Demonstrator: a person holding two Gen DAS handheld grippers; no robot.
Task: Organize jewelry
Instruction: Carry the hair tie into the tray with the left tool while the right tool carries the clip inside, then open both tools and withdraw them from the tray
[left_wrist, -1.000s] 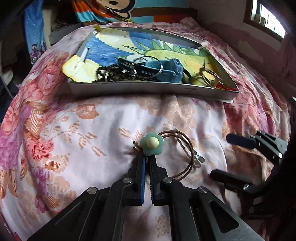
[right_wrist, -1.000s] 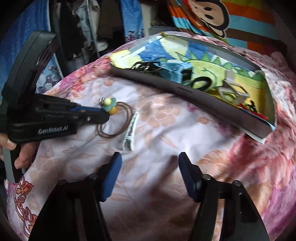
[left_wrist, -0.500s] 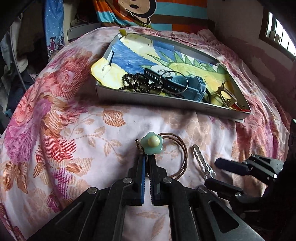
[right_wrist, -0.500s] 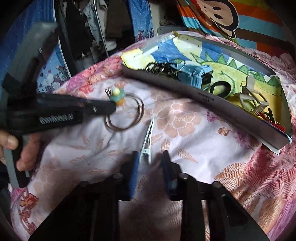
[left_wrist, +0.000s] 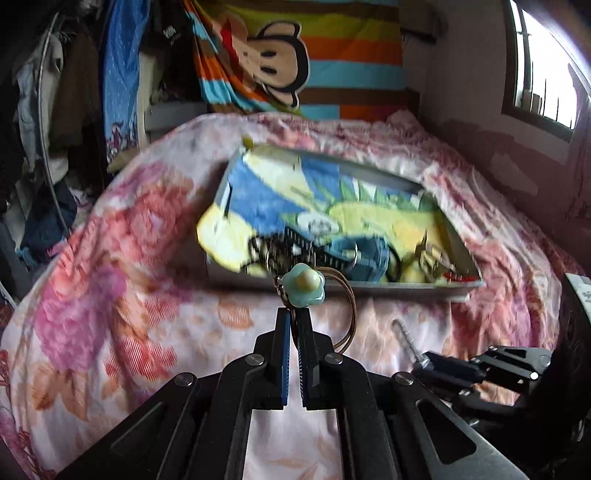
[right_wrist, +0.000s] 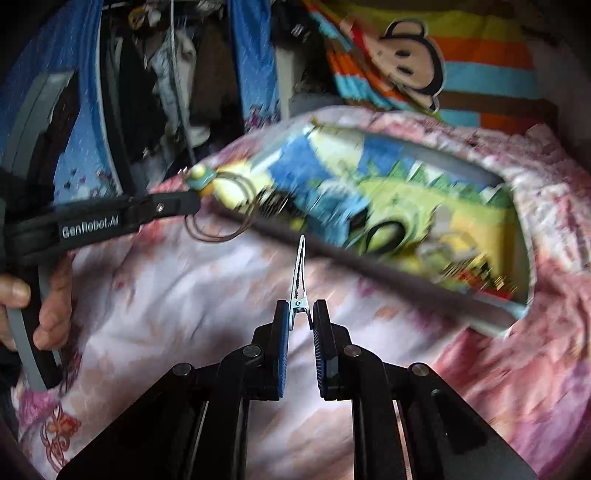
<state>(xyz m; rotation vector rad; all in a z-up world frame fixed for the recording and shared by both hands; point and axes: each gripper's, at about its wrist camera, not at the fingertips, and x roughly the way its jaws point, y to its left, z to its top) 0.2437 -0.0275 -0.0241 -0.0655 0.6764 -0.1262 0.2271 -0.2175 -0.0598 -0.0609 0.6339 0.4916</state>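
A hair tie with a green flower charm (left_wrist: 302, 290) and brown loops (left_wrist: 351, 314) hangs above the bedsheet, my left gripper (left_wrist: 293, 314) shut on it just under the charm. In the right wrist view the same charm (right_wrist: 201, 177) shows at the left gripper's tip (right_wrist: 192, 201). A silver hair clip (right_wrist: 299, 273) points forward, with my right gripper (right_wrist: 300, 314) shut on its hinge end, lifted off the sheet. The right gripper (left_wrist: 443, 369) and the clip (left_wrist: 404, 336) also appear low right in the left wrist view. The grey tray (left_wrist: 369, 290) (right_wrist: 369, 266) lies just beyond both.
The tray, lined with cartoon paper, holds a black bead chain (left_wrist: 262, 247), a blue watch (left_wrist: 369, 254), a black ring (right_wrist: 384, 232) and small clips. A floral bedsheet (left_wrist: 129, 295) lies underneath. A hand (right_wrist: 55, 314) holds the left gripper. Clothes hang at left, a window (left_wrist: 546, 74) at right.
My right gripper closed from open onto the silver clip and lifted it off the sheet. The left gripper rose with the hair tie, which now hangs in front of the tray.
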